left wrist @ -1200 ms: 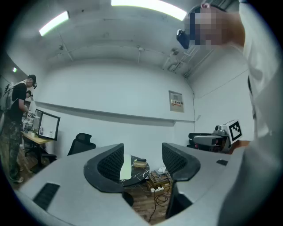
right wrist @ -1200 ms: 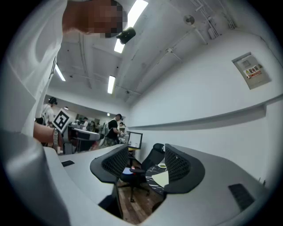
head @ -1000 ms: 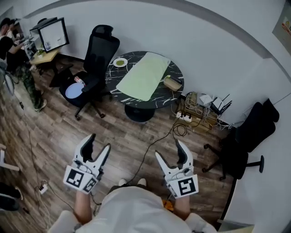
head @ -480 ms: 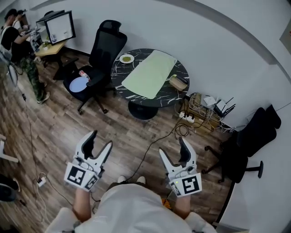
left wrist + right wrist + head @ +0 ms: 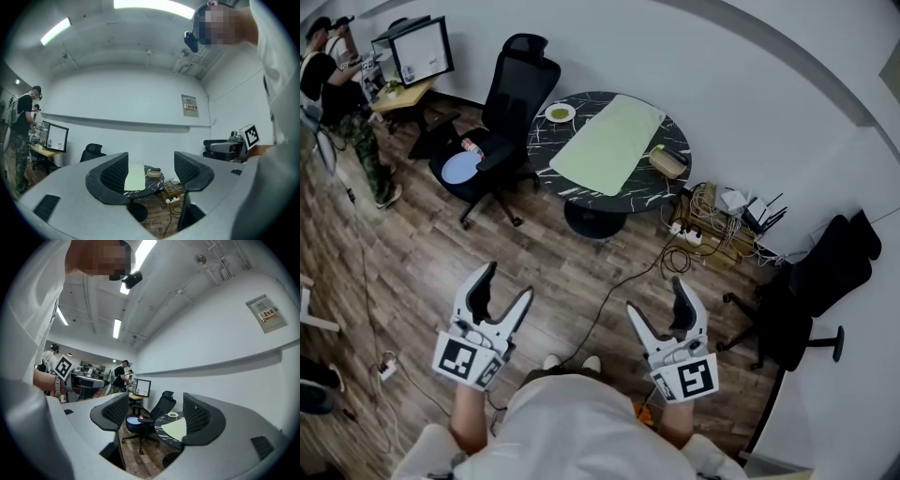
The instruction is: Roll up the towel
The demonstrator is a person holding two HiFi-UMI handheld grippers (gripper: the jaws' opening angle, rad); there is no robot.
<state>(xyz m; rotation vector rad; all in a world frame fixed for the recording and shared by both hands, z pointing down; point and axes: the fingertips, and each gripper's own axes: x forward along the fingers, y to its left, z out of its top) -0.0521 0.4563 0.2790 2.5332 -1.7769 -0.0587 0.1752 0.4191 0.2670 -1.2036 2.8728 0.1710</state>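
Note:
A light green towel (image 5: 609,145) lies flat on a round black marble table (image 5: 546,178) across the room. Both grippers are far from it, held level in front of me over the wooden floor. My left gripper (image 5: 508,284) and my right gripper (image 5: 656,295) are both opening, and nothing is between the jaws of either. In the left gripper view the towel (image 5: 135,177) shows small between the jaws of the left gripper (image 5: 150,171). In the right gripper view the towel (image 5: 176,429) sits by the right jaw of the right gripper (image 5: 157,413).
A black office chair (image 5: 502,112) stands left of the table. A small plate (image 5: 560,114) and a brown box (image 5: 667,161) are on the tabletop. Cables and a power strip (image 5: 703,225) lie to the table's right, before another black chair (image 5: 811,291). A person (image 5: 337,84) stands at a desk, far left.
Both grippers' jaws stand a little wider than before. The hands have kept their place. The head view has shifted slightly, so the table sits a bit further right in the picture.

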